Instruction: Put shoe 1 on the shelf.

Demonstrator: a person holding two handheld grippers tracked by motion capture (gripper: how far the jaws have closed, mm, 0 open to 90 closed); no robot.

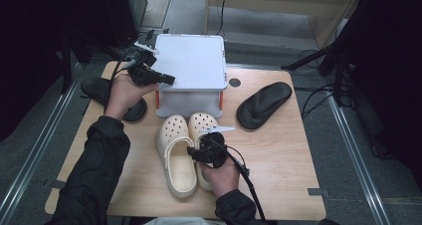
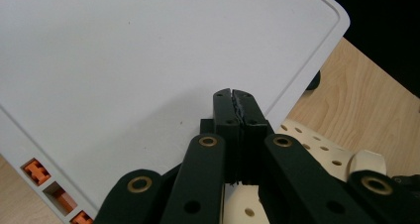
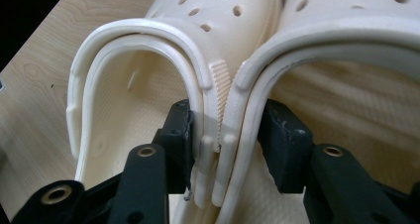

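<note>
Right now my right gripper (image 3: 218,144) grasps the touching inner walls of the 2 cream perforated foam clogs (image 1: 184,150) lying toes-away near the wooden table's (image 1: 278,155) front edge, while my clenched left gripper (image 2: 233,97) rests on the white plastic box lid (image 1: 191,60).

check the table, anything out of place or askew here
Yes: the black sandals are split up. One lies right of the white box, the other at the left table edge, partly under the person's left hand. The cream clogs sit paired, inner walls pinched by the right hand-held gripper.
</note>
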